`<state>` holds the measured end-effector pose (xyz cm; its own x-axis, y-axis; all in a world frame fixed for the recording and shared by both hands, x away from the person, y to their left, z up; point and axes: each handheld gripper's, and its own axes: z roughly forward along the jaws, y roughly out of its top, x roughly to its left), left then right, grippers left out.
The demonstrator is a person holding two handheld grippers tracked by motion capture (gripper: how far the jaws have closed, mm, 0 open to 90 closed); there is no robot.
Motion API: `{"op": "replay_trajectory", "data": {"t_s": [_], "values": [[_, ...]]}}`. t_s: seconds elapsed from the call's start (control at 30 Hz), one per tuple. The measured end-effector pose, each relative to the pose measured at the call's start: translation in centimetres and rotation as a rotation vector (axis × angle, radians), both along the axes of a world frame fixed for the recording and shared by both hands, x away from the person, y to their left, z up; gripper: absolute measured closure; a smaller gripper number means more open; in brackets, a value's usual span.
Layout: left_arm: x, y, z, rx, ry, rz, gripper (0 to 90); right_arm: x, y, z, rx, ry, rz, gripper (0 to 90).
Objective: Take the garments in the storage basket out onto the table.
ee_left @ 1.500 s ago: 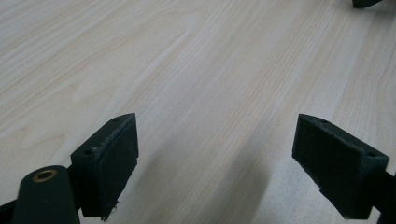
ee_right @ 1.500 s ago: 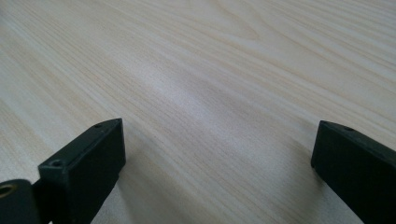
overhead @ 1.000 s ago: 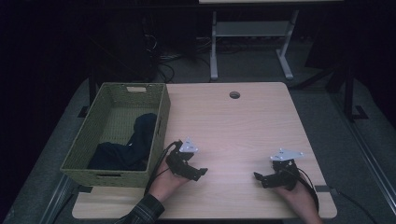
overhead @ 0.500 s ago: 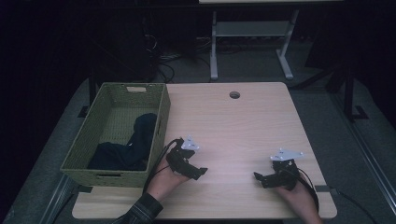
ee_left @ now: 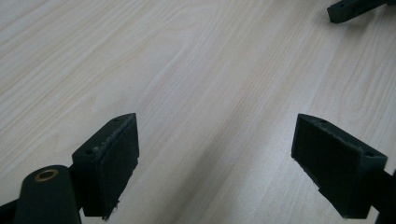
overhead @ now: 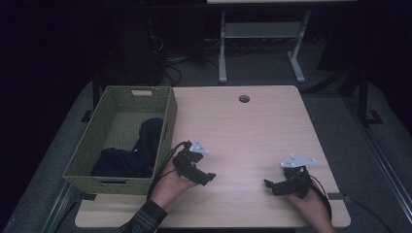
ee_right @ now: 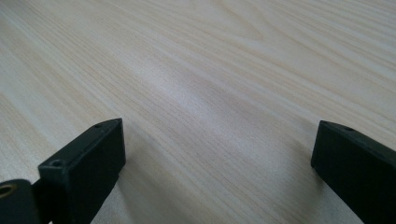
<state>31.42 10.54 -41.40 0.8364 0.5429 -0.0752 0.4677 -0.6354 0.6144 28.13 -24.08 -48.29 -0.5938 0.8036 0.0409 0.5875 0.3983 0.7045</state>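
Observation:
A green woven basket stands on the left of the light wood table, with dark clothing heaped inside it. My left gripper rests low over the table just right of the basket, open, nothing between its jaws. In the left gripper view its gripper is wide open over bare wood, and a jaw tip of the other gripper shows at the top right. My right gripper sits near the table's front right, open and empty. The right gripper view shows that gripper spread over bare wood.
A round cable hole lies near the table's far edge. A grey metal stand and cables are on the dark floor behind the table. Bare wood stretches between the two grippers.

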Motion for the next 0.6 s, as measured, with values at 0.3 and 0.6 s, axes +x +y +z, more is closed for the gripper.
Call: {"op": "replay_trajectory", "data": {"t_s": [0.3, 0.6], "values": [[0.1, 0.0, 1.3, 0.008, 0.009, -0.012, 15.3, 0.0, 0.0, 0.0, 0.000, 0.000, 0.000, 2.6], [0.4, -0.2, 2.8, 0.004, 0.033, -0.025, 15.4, 0.0, 0.0, 0.0, 0.000, 0.000, 0.000, 2.6]]}}
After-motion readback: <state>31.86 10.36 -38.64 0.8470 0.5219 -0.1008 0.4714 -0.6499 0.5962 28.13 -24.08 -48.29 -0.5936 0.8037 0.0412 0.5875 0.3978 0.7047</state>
